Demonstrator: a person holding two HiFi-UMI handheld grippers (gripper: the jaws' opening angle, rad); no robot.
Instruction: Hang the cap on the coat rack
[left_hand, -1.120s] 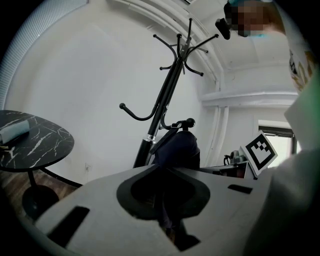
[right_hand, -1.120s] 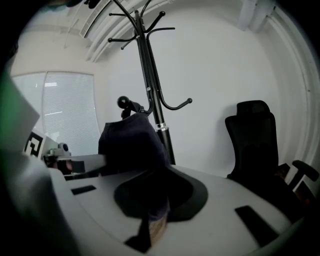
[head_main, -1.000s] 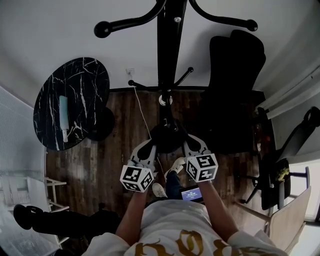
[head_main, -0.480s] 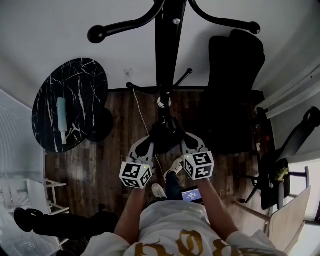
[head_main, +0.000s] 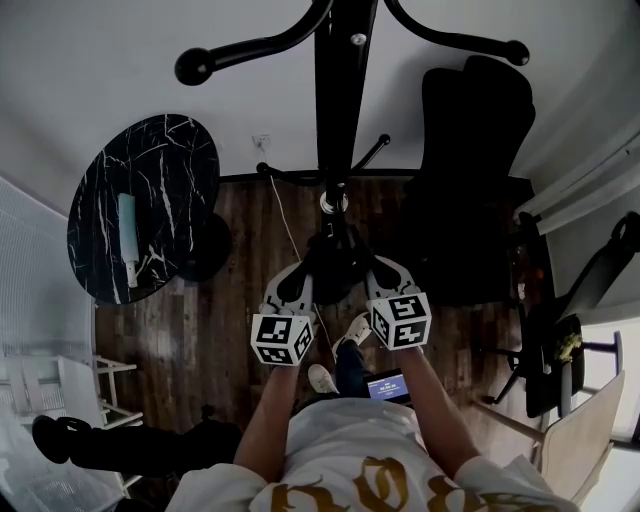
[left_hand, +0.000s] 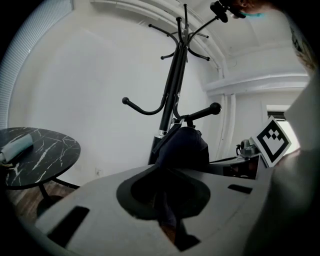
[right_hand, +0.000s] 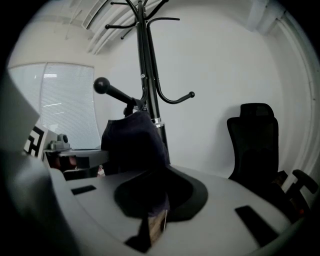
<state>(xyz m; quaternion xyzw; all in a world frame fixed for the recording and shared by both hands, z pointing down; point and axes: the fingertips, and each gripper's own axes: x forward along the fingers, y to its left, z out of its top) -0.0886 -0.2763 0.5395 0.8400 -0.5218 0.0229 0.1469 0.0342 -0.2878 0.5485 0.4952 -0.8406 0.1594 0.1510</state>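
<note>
You are holding the dark cap (head_main: 335, 268) just in front of the coat rack (head_main: 335, 90), close to its pole and below its curved hooks. Your left gripper (head_main: 296, 288) and right gripper (head_main: 380, 283) are each pinching the cap's fabric between their jaws.

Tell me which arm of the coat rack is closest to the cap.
The thick ball-tipped arm, right above the cap. The thin curved hook sticks out the other side of the pole, and the top hooks sit far higher.

Arms (head_main: 268, 415) stretched forward, side by side. Left gripper (head_main: 297, 290) and right gripper (head_main: 375, 283) are level, each with jaws pinched on the cap (head_main: 335, 268) between them.
</note>
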